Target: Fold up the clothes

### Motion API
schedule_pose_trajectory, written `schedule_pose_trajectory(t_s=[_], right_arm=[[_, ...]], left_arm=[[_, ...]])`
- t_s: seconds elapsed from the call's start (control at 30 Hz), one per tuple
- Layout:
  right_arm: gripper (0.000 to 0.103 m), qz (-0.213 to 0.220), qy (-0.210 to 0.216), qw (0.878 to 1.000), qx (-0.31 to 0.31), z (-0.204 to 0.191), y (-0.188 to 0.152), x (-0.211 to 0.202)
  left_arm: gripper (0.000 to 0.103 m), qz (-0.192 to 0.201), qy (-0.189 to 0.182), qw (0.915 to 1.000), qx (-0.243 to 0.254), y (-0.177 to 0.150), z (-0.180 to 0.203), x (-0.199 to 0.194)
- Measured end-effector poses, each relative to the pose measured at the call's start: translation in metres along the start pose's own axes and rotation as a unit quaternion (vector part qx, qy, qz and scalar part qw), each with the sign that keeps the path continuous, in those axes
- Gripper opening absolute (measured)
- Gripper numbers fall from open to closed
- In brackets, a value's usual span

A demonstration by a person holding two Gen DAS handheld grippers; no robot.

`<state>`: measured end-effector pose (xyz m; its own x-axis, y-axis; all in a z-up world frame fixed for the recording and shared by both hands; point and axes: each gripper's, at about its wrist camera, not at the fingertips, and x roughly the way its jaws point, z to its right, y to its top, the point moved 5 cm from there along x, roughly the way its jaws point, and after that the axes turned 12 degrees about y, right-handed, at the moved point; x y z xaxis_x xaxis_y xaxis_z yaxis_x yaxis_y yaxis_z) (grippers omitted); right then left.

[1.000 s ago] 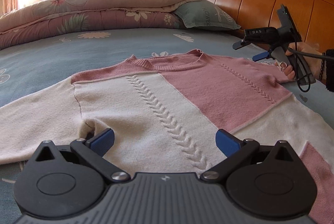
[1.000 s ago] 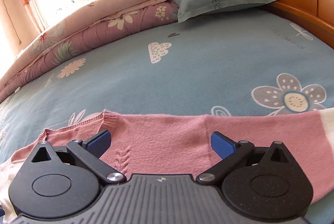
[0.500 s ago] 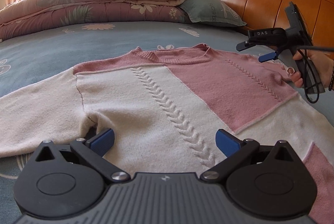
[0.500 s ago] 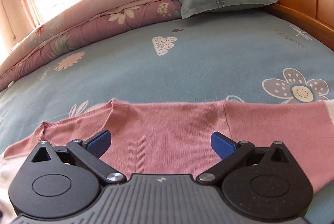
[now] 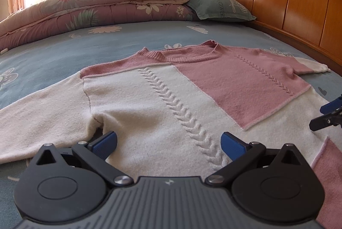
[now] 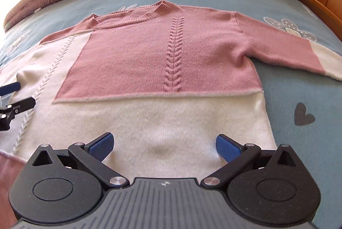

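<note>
We are working over the bed [image 6: 288, 83], whose blue flowered sheet carries everything; a folded quilt [image 5: 96, 9] and a pillow [image 5: 218, 6] lie at its far side against the wooden headboard [image 5: 288, 0]. The sweater [image 6: 162, 105] lies spread flat, front up, near the middle of the bed, collar away from us, both sleeves out to the sides. It is a soft, thick pink-and-cream knit; we judge it light, limp and stretchy, so it will sag and drag on the sheet unless it is lifted at two points. Good places to take hold look like the hem corners or a cuff and shoulder seam. Our left tool [image 5: 168, 143] hovers over the cream side near the armpit, fingers spread and empty. Our right tool [image 6: 163, 144] sits over the hem, likewise spread and holding nothing.
</note>
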<state>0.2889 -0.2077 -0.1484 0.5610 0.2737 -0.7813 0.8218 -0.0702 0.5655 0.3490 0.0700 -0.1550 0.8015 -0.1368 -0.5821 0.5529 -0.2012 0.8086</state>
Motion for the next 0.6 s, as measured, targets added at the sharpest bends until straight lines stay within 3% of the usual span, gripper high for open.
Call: schedule_pose_trajectory(t_s=[0.13,0.3,0.47,0.6], right_arm=[[0.103,0.004,-0.010,1.000,-0.011,-0.013,-0.034,-0.026],[0.103,0.043,-0.035,0.998,-0.017,-0.013,-0.073,-0.037],[0.103,0.076,-0.041,0.996,-0.016,-0.012,-0.085,-0.043],[0.103,0.078,-0.032,0.996,-0.021,-0.010,-0.087,-0.046]], left_arm=[[0.102,0.012,0.008,0.9998,0.011,-0.002,0.001,-0.014],[0.102,0.007,-0.008,0.9999,0.012,-0.005,0.009,-0.032],[0.102,0.012,-0.066,0.9972,0.031,-0.009,0.037,-0.062],[0.102,-0.017,-0.104,0.9929,0.056,-0.027,0.066,-0.074]])
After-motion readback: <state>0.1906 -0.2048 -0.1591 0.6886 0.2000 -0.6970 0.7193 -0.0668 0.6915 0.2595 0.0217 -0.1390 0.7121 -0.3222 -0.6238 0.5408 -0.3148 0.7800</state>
